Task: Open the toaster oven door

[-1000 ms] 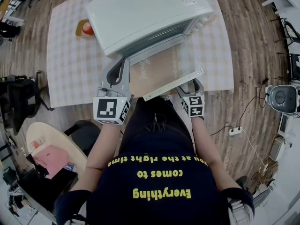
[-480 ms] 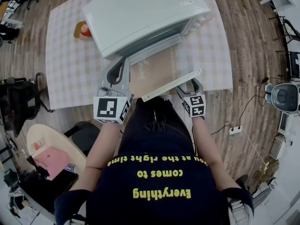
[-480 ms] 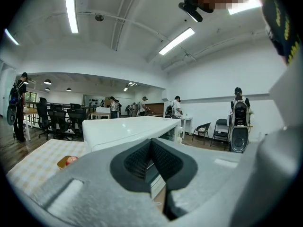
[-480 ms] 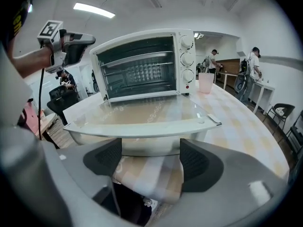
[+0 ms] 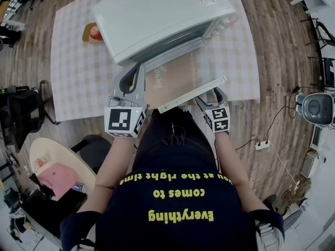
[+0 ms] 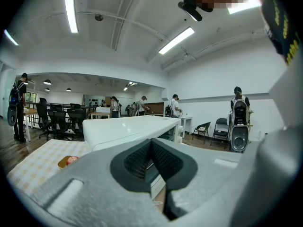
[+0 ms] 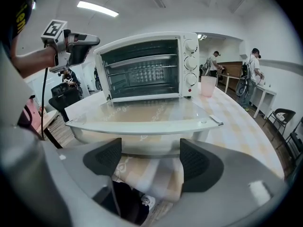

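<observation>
The white toaster oven stands on the checked table. Its glass door hangs fully down, flat toward me, with the handle bar at its near edge. In the right gripper view the oven shows its racks, and the handle lies just beyond my right gripper. That gripper is open and empty, by the handle's right end. My left gripper is raised over the door's left edge, pads pressed together, holding nothing.
A small dish with a red fruit sits left of the oven, and a pink cup to its right. The table's near edge is against my body. Chairs and a round table stand on my left.
</observation>
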Demonstrator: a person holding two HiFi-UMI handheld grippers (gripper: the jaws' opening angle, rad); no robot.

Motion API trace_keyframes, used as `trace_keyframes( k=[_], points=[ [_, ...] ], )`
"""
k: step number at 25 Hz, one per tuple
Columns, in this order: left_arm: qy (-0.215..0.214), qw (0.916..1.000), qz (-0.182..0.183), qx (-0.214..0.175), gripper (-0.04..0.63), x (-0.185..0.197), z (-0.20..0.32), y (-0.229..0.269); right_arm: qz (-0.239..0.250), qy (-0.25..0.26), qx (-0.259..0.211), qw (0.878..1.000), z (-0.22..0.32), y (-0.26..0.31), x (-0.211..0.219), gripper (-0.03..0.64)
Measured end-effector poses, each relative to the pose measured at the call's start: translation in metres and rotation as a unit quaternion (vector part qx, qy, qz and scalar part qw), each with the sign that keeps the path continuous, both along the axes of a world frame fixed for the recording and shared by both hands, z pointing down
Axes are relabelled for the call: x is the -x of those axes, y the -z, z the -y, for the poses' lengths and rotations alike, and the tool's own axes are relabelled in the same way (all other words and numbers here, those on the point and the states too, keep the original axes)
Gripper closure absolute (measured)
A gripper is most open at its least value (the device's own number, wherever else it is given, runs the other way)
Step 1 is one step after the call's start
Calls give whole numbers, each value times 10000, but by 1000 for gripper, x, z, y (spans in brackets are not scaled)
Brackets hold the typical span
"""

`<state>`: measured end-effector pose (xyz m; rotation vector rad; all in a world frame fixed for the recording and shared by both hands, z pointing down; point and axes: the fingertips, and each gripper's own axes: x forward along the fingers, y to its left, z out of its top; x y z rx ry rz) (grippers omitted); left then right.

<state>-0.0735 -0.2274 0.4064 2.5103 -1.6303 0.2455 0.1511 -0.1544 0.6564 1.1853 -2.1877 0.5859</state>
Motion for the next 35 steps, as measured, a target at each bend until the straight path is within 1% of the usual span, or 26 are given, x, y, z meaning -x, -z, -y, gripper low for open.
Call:
trace_keyframes(
  k=[9, 15, 20, 22, 23, 25, 28, 30, 32, 33, 34, 35],
  points=[
    [24, 10000, 18, 30, 594, 3, 2, -5, 13, 83, -24, 10000, -7, 5, 2, 225],
    [21, 10000, 17, 27, 594, 3, 4, -4, 16, 21, 11, 10000, -6, 10, -1, 227],
    [62, 10000, -10, 8, 594, 6, 8, -3, -147, -101, 182, 9997, -18, 2, -18, 230],
    [67, 10000, -18, 7, 594, 7, 8, -3, -174, -205, 147, 9995, -18, 6, -27, 240],
    [68, 10000, -22, 6, 594, 7, 8, -3, -179, -224, 82, 9996, -18, 10, -31, 265],
    [72, 10000, -34, 3, 594, 7, 8, -3, -192, -191, -141, 9995, -17, 26, -35, 369],
    [82, 10000, -51, -12, 594, 7, 7, -2, -200, -238, -584, 9978, -11, 55, -38, 481],
    [91, 9999, -64, -24, 594, 7, 7, -2, -114, -338, -827, 9959, -6, 75, -38, 520],
    [100, 9999, -72, -36, 594, 8, 7, -1, -33, -385, -1077, 9934, 0, 96, -36, 542],
    [104, 9999, -73, -43, 594, 8, 6, 0, -41, -372, -1241, 9916, 4, 107, -34, 558],
    [109, 9999, -73, -51, 594, 9, 5, 0, -78, -341, -1435, 9890, 7, 120, -32, 593],
    [115, 9999, -75, -61, 594, 9, 5, 1, -111, -307, -1635, 9860, 12, 134, -30, 606]
  ],
)
